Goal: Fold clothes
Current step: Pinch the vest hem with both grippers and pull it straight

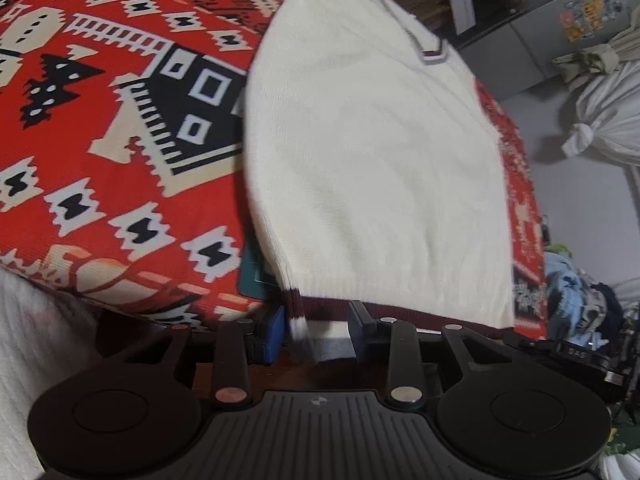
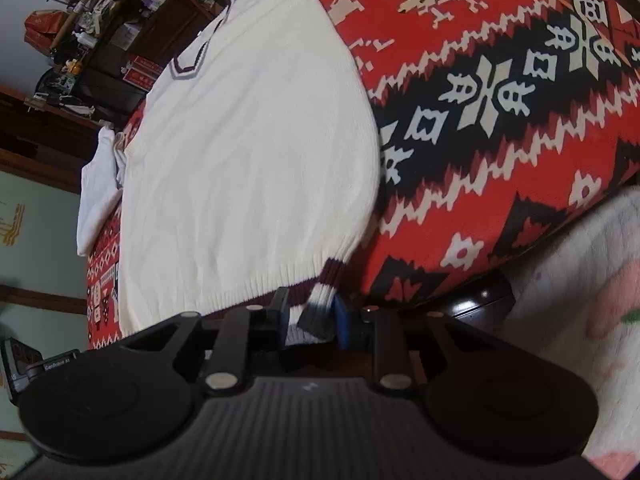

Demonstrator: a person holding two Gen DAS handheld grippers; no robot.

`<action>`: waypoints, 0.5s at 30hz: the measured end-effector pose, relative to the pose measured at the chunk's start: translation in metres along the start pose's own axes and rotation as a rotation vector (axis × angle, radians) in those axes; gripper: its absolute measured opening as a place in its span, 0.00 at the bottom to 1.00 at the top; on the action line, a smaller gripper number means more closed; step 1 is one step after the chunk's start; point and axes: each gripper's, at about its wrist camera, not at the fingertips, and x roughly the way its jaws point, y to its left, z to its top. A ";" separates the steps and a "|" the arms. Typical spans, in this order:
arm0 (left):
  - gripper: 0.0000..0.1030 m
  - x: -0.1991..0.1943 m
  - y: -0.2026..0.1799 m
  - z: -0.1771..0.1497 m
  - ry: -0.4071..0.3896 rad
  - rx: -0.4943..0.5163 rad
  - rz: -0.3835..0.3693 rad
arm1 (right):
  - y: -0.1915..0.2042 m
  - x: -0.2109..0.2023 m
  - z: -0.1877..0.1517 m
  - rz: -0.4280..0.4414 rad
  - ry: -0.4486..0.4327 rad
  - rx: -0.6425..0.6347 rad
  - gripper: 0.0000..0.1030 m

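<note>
Left wrist: sweater (image 1: 372,152) hem between hand-held gripper (image 1: 316,332).

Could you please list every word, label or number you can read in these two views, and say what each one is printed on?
"GenRobot A1", small and only roughly legible: on the black device at the lower left edge of the right wrist view.
"DAS": on the black device at the lower right of the left wrist view.
Red signs on the shelves: too blurred to read.
Stickers on the grey cabinet: too blurred to read.
</note>
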 end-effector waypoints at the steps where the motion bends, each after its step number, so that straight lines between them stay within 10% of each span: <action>1: 0.30 0.001 0.001 0.000 0.002 0.000 0.002 | -0.001 0.002 0.002 -0.005 0.002 0.007 0.26; 4: 0.26 0.003 0.002 -0.001 -0.002 -0.002 0.015 | 0.000 0.009 0.002 -0.029 0.011 -0.002 0.22; 6: 0.06 0.004 -0.001 -0.001 -0.005 0.006 0.064 | 0.004 0.010 0.002 -0.067 0.006 -0.001 0.11; 15: 0.06 -0.010 -0.022 -0.003 0.045 0.077 0.258 | 0.018 -0.001 -0.001 -0.259 -0.022 -0.009 0.06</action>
